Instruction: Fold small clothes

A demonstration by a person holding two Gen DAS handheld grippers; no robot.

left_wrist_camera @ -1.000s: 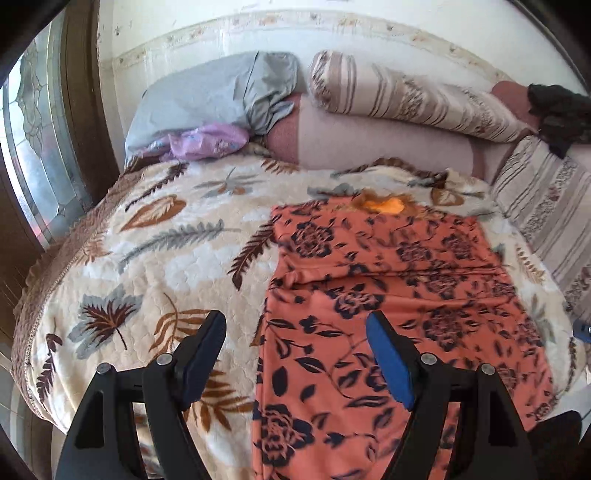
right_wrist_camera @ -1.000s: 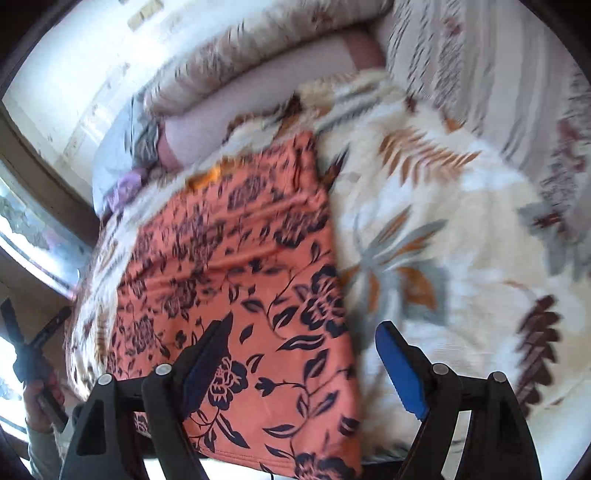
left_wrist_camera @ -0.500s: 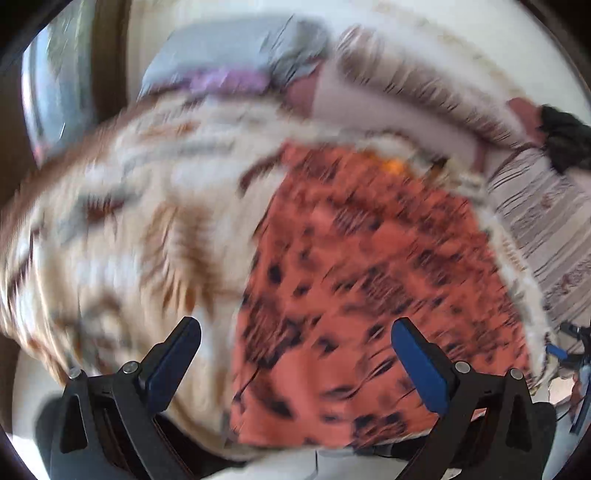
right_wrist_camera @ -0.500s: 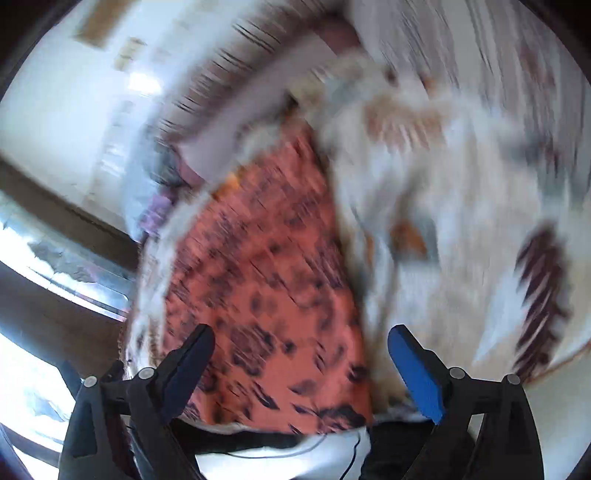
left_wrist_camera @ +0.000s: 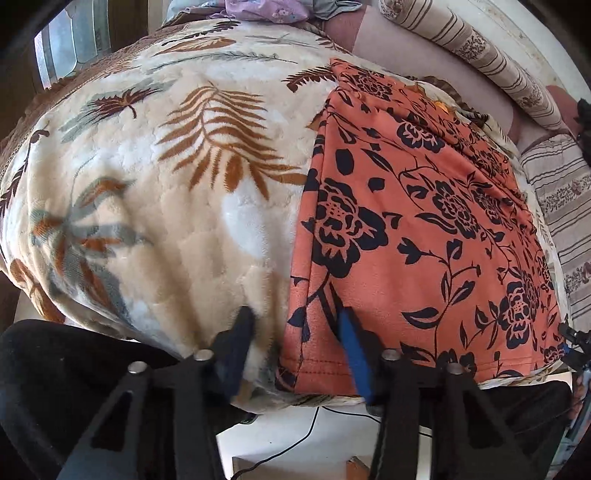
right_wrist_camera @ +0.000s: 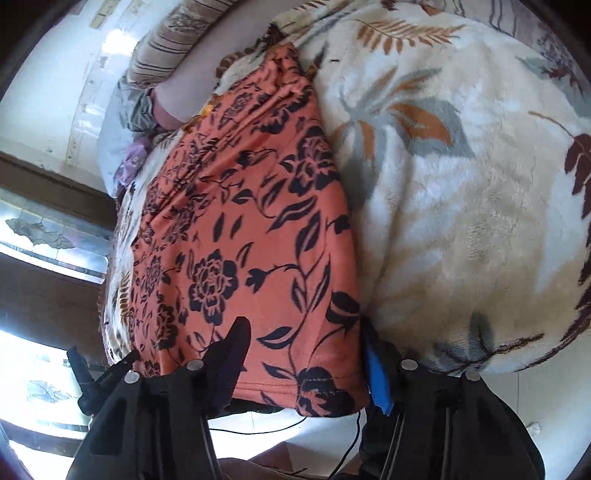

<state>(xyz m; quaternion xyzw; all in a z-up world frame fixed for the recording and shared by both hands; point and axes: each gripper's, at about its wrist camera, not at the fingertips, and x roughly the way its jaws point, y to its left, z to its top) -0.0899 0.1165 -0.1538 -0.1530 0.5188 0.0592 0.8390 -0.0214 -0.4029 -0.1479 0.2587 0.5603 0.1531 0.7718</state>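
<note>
An orange garment with a black flower print (left_wrist_camera: pixel 424 221) lies flat on the leaf-patterned blanket (left_wrist_camera: pixel 166 184), and its hem hangs at the bed's near edge. My left gripper (left_wrist_camera: pixel 295 332) points down at the near left hem corner. One finger rests on the blanket and the blue pad on the cloth. Its jaws are closing with a gap still showing. My right gripper (right_wrist_camera: pixel 304 354) straddles the near right corner of the garment (right_wrist_camera: pixel 240 221). Its jaws are closing too, and cloth lies loose between the fingers.
Striped bolster pillows (left_wrist_camera: pixel 480 55) and a purple cloth (left_wrist_camera: pixel 266 7) line the head of the bed. A striped cushion (left_wrist_camera: pixel 565 206) sits at the right. A window (right_wrist_camera: pixel 55 236) is on the left side. Below the bed edge a thin cable (left_wrist_camera: pixel 314 435) lies on the pale floor.
Both grippers have come down to the near edge of the bed. Their jaws widened, then narrowed around the garment's two near corners.
</note>
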